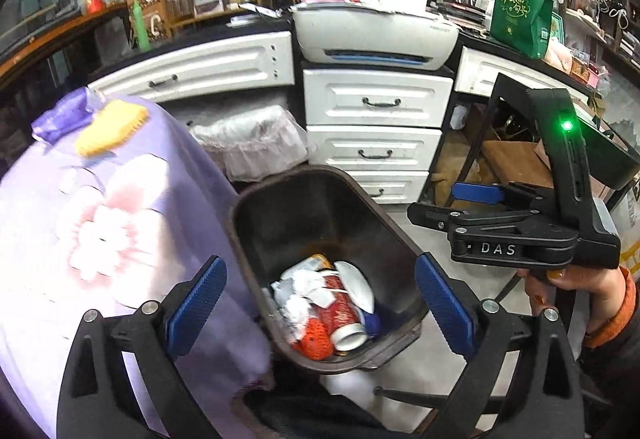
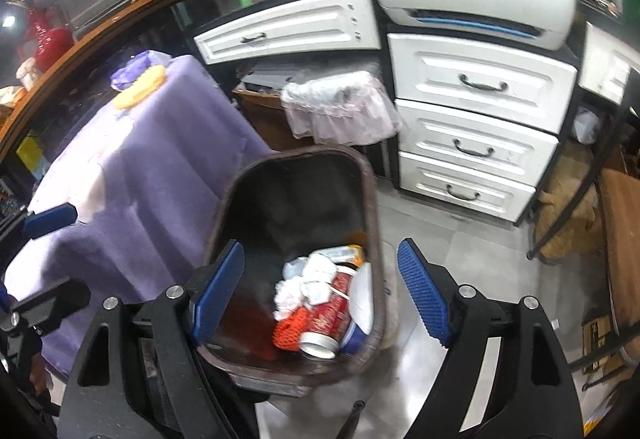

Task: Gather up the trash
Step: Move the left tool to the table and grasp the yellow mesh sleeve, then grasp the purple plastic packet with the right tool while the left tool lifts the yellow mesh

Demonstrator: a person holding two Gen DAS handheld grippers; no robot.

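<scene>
Cluttered shop, white drawers (image 1: 374, 127) behind, purple cloth (image 1: 100, 219) at left. On the floor, dark bin (image 1: 320, 207) holding can (image 1: 342, 313), crumpled paper (image 1: 298, 289), orange net (image 1: 316, 337). Above it, left gripper (image 1: 320, 303) and right gripper (image 2: 320, 291), both spread wide, empty.

A surface (image 2: 132, 175) draped in a lilac cloth with a pale flower print carries a yellow sponge-like piece (image 2: 140, 89) and a crumpled purple bag (image 2: 128, 75), touching at its far end. Just beside it, on the grey tiled floor (image 2: 460, 239), stands a dark bin (image 2: 372, 223) holding trash.
</scene>
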